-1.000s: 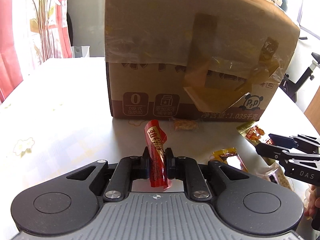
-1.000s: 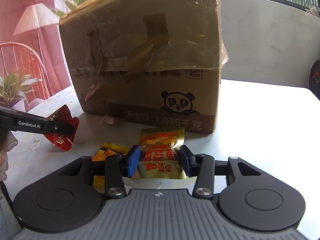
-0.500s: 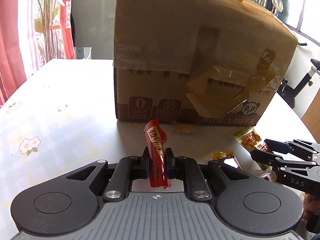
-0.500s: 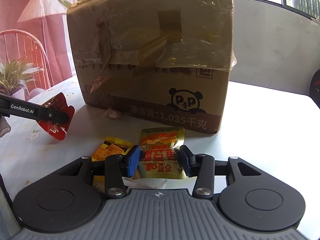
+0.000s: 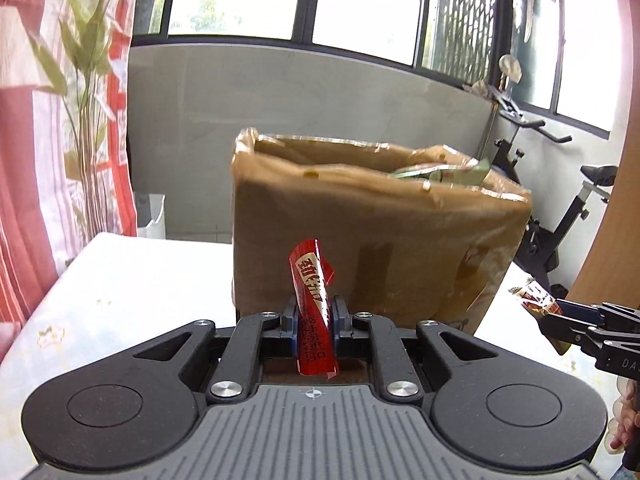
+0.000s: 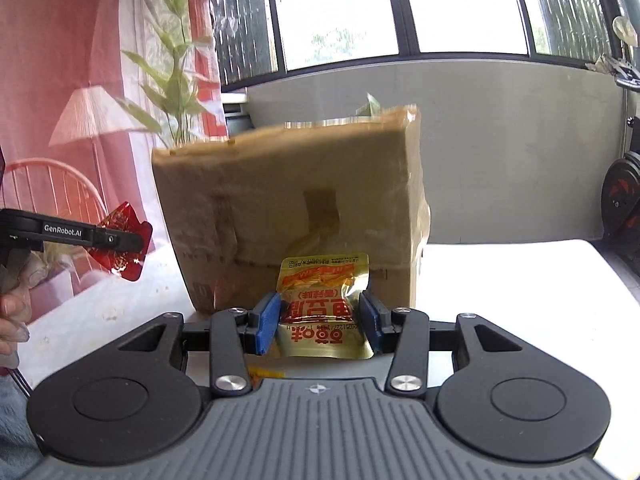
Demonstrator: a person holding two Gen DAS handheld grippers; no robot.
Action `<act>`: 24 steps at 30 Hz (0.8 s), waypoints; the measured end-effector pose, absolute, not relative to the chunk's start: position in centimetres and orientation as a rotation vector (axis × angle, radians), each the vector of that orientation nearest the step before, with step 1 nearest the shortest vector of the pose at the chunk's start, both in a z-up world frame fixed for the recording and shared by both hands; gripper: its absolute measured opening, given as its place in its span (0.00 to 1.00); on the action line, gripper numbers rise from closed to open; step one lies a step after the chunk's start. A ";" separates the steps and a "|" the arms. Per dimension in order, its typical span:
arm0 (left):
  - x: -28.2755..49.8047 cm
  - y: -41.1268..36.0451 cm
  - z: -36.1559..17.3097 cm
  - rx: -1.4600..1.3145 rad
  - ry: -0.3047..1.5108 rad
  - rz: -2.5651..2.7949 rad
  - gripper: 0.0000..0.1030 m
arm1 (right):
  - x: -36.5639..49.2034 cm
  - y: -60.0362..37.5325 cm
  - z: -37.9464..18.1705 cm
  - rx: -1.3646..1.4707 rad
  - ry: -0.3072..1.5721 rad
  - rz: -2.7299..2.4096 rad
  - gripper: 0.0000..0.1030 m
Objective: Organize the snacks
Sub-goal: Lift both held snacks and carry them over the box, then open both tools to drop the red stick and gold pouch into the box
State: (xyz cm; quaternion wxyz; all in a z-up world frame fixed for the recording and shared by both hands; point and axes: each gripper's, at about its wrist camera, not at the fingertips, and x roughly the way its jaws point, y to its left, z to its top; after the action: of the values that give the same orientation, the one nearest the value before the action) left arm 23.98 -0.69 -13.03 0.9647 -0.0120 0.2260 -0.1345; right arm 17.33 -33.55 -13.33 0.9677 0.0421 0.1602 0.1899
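My left gripper point(image 5: 314, 318) is shut on a slim red snack packet point(image 5: 312, 292) that stands upright between its pads. It hangs in front of a tall brown cardboard box point(image 5: 376, 240) whose open top shows green packets point(image 5: 440, 170) inside. My right gripper point(image 6: 322, 320) is shut on a gold snack pouch point(image 6: 324, 292) with red lettering, held in the air before the same box point(image 6: 288, 216). The left view shows the right gripper point(image 5: 548, 316) at the right edge with its pouch point(image 5: 530, 294). The right view shows the left gripper point(image 6: 132, 240) with the red packet point(image 6: 120, 256).
The box stands on a white table with a flower-pattern cloth point(image 5: 120, 284). A tall plant point(image 5: 84, 92) and red curtain point(image 5: 24, 240) are at the left. An exercise bike point(image 5: 560, 216) stands behind the table at the right. A person's fingers point(image 6: 16, 304) show at the left edge.
Both grippers have risen with their packets, from table level to about the height of the box's rim. The box's open top and the windows behind have come into view; the loose snacks have dropped out.
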 end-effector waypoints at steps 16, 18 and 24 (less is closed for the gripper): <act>35.1 -5.1 -5.4 0.023 0.376 -0.301 0.16 | 30.2 -27.0 -3.9 -0.004 0.236 0.443 0.45; 36.5 -5.2 -5.4 0.002 0.395 -0.290 0.18 | 31.4 -26.1 -4.4 -0.018 0.262 0.414 0.48; 37.3 -3.9 -5.8 0.010 0.408 -0.260 0.60 | 30.8 -26.3 -5.0 -0.004 0.284 0.369 0.61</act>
State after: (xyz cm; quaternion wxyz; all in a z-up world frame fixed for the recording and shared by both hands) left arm 37.26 -3.94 -5.77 0.9709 0.0051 0.2019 -0.1286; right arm 30.81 -26.31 -5.02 0.9730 -0.0021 0.1408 0.1830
